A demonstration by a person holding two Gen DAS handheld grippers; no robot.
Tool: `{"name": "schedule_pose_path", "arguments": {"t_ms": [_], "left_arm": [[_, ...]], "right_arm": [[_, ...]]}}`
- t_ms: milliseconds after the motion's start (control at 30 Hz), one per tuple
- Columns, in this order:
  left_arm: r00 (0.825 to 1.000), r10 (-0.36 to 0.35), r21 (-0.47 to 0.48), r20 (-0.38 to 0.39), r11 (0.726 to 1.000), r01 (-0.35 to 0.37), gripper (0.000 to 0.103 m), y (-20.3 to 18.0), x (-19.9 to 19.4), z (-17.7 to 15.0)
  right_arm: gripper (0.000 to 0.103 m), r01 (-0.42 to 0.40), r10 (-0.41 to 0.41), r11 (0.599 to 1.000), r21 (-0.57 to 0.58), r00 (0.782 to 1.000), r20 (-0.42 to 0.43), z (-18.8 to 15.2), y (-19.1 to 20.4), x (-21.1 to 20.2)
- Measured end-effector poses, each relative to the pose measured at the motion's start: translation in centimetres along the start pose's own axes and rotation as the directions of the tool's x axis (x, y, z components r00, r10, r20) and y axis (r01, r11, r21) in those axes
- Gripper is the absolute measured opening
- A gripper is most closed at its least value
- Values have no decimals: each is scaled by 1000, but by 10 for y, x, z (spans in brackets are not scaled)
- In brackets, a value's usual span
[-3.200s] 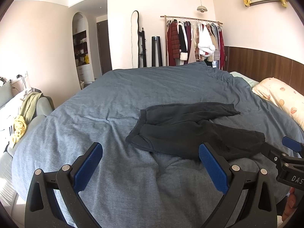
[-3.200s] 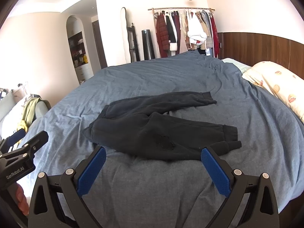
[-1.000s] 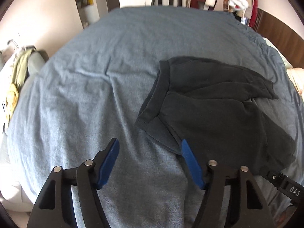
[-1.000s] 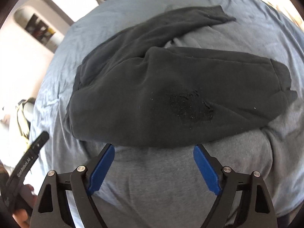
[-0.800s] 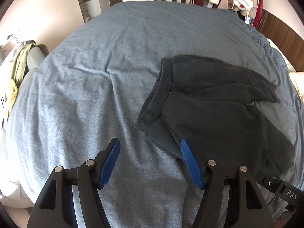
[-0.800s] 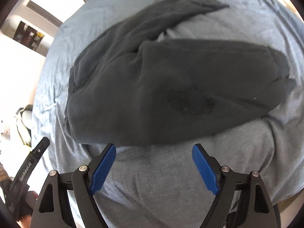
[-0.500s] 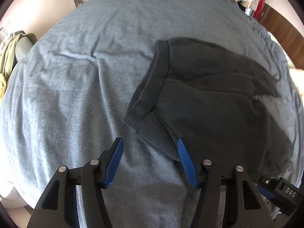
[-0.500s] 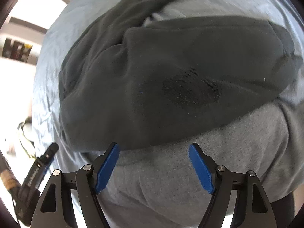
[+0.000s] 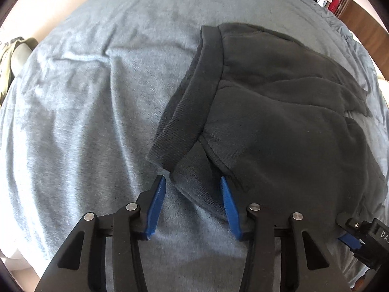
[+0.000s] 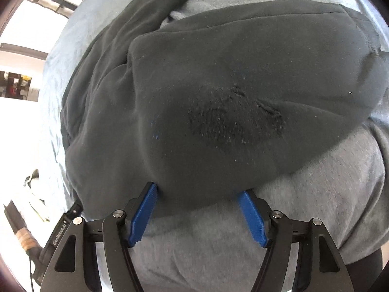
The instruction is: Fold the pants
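Black sweatpants point(image 9: 279, 112) lie flat on a grey-blue bedspread point(image 9: 85, 102), waistband point(image 9: 194, 92) to the left, legs running right. My left gripper point(image 9: 192, 182) is open, its blue pads on either side of the near waistband corner, down at the cloth. In the right wrist view the pants point(image 10: 218, 92) fill the frame, with a worn patch point(image 10: 233, 121) on the near leg. My right gripper point(image 10: 197, 192) is open, its pads straddling the near edge of that leg. Neither grips the cloth.
The bedspread point(image 10: 291, 206) runs to the near bed edge below both grippers. The other gripper's body shows at the lower right of the left view point(image 9: 364, 238) and the lower left of the right view point(image 10: 60, 231). A wooden headboard point(image 9: 364, 19) is at the far right.
Both grippers have moved forward and down onto the near edge of the pants. Their jaws have narrowed but stay open.
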State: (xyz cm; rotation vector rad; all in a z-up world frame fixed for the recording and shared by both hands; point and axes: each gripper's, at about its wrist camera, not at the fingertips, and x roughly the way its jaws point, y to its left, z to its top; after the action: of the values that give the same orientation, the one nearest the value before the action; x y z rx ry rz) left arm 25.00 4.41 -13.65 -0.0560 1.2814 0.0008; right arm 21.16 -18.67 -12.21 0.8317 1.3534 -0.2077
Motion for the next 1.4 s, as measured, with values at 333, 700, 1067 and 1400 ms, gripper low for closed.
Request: {"name": "schedule_pose_path", "arguments": {"t_ms": [333, 700, 1067, 1400], "left_arm": [[1000, 13, 22, 10, 1000, -13, 13, -11, -15, 3], [998, 36, 0, 53, 999, -36, 11, -20, -74, 13], [997, 24, -39, 77, 999, -21, 11, -36, -90, 64], [999, 24, -68, 42, 997, -21, 11, -47, -76, 107]], "right_arm": [[18, 50, -48, 996, -74, 999, 23, 15, 10, -6], [14, 38, -12, 980, -193, 991, 137, 28, 46, -77], [14, 10, 32, 976, -216, 982, 186, 64, 61, -122], [14, 10, 35, 973, -231, 981, 193, 112, 90, -121]]}}
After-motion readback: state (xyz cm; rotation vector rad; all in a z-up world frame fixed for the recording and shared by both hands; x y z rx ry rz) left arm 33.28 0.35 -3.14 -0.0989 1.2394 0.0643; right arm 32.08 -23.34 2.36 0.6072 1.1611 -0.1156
